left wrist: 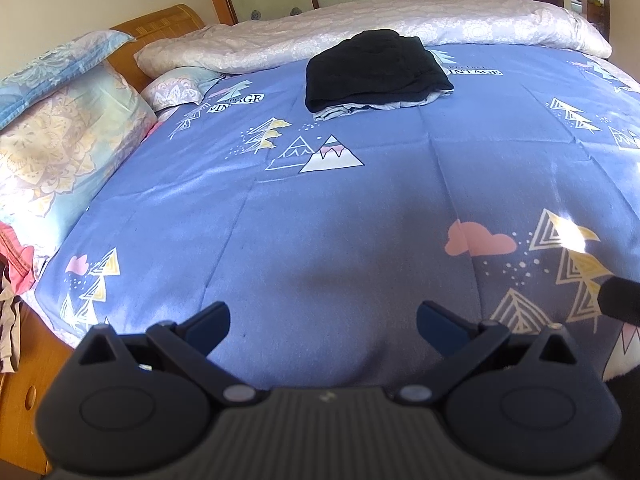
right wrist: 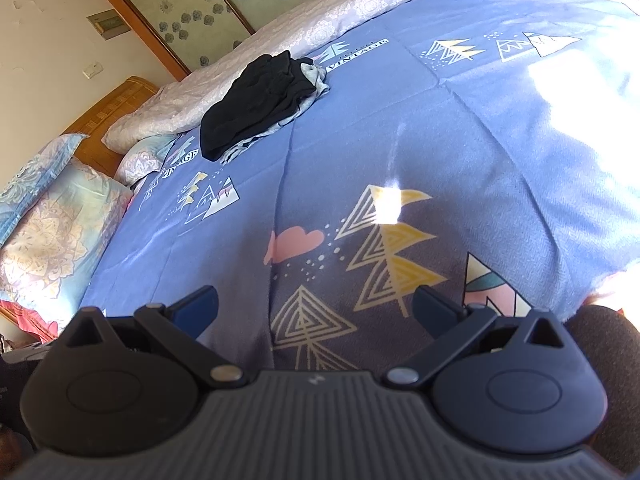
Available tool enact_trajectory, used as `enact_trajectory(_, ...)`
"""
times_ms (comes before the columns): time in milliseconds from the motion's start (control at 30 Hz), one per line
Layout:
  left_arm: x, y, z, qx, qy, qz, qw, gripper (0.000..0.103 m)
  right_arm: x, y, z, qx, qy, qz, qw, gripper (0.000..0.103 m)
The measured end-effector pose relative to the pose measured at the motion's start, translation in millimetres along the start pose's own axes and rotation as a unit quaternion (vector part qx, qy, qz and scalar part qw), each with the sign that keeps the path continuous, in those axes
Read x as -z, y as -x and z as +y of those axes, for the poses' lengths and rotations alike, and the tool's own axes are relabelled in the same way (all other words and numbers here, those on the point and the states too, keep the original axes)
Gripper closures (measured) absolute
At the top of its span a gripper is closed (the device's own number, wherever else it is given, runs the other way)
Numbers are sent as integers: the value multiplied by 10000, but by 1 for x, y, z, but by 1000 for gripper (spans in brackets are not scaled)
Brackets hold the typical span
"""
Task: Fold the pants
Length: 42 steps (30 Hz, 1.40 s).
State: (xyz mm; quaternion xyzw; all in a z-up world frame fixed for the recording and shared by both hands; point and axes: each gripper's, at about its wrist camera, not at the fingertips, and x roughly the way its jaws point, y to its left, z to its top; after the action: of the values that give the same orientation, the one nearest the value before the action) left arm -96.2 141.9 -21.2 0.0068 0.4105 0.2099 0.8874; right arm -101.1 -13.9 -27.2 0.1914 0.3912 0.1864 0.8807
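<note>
Folded black pants [left wrist: 374, 68] lie on top of a folded grey garment [left wrist: 352, 110] at the far side of the blue patterned bed cover [left wrist: 320, 208]. The same stack shows in the right wrist view, with the black pants [right wrist: 256, 104] over the grey garment [right wrist: 316, 80]. My left gripper [left wrist: 323, 326] is open and empty, low over the near part of the cover, far from the stack. My right gripper [right wrist: 315, 310] is open and empty, also over the near part of the cover [right wrist: 440, 140].
A rolled pale quilt [left wrist: 360, 28] lies along the far edge of the bed. Floral pillows [left wrist: 60, 148] and a wooden headboard [left wrist: 160, 28] are at the left. A dark object [left wrist: 620, 300] shows at the right edge. Pillows [right wrist: 48, 232] sit left in the right wrist view.
</note>
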Motion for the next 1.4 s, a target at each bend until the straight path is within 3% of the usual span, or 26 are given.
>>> enact_trajectory(1400, -8, -9, -12, -15, -240, 94, 9997, 0, -3, -2, -8, 57, -136, 33, 9999, 0)
